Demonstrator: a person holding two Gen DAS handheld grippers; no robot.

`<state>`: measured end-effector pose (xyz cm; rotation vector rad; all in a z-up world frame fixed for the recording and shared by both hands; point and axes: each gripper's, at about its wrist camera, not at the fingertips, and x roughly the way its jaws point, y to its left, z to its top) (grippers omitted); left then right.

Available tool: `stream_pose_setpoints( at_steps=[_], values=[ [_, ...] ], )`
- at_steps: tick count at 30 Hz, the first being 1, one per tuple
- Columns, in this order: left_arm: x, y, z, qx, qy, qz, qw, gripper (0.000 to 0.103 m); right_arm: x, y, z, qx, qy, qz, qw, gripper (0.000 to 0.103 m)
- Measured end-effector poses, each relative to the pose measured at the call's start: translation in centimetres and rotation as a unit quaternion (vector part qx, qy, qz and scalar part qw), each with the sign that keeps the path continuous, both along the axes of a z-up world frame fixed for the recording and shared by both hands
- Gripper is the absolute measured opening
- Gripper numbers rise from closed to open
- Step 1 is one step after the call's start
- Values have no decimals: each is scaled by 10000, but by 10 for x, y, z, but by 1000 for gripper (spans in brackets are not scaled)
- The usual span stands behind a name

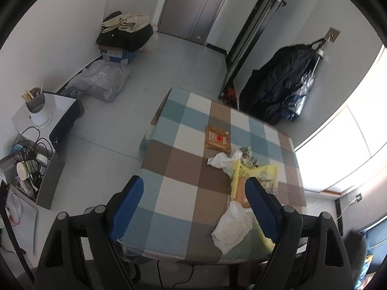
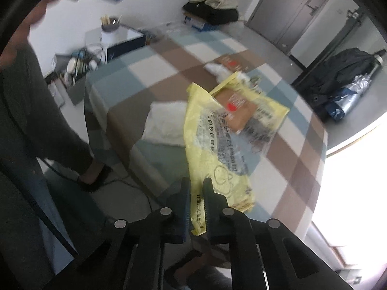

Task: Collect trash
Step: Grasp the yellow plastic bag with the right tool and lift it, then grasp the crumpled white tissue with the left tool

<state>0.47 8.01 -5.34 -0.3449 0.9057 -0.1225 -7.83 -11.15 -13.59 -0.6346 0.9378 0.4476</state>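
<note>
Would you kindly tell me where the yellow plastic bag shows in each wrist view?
Left wrist: yellow plastic bag, right of centre, beside the open left gripper.
Right wrist: yellow plastic bag, centre, its edge pinched in the right gripper.
Shared landmark: grey door.

Desk (image 1: 174, 183) left half bare, free to pass; right side blocked by yellow bag (image 2: 217, 145), tissues (image 1: 232, 227), brown packet (image 1: 217, 140).

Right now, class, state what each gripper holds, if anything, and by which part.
The right gripper is shut on the near edge of the yellow printed plastic bag. The left gripper is open above the checked tablecloth, holding nothing.
</note>
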Motion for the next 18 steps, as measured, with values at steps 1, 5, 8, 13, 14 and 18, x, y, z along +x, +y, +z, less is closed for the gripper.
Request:
stream_pose_setpoints(
  at_steps=[1, 5, 8, 13, 14, 18],
  values=[
    [1, -2, -2, 50, 36, -24, 10000, 83, 3, -5, 8, 163, -21, -48, 9999, 7],
    [5, -19, -15, 371, 301, -250, 9985, 83, 13, -23, 34, 771, -67, -267, 9966, 4],
    [8, -41, -28, 657, 574, -581, 9945, 83, 23, -42, 49, 1378, 93, -480, 9893, 3],
    [10, -87, -54, 1142, 1064, -1445, 9771, 83, 36, -72, 63, 2143, 159, -860, 9728, 3],
    [9, -92, -57, 1234, 1094, -1520, 9745, 83, 38, -78, 64, 2266, 171, -952, 9692, 3],
    [13, -111, -77, 1369, 1451, -1877, 9618, 83, 45, -102, 64, 2678, 247, -1328, 9540, 3]
  ],
)
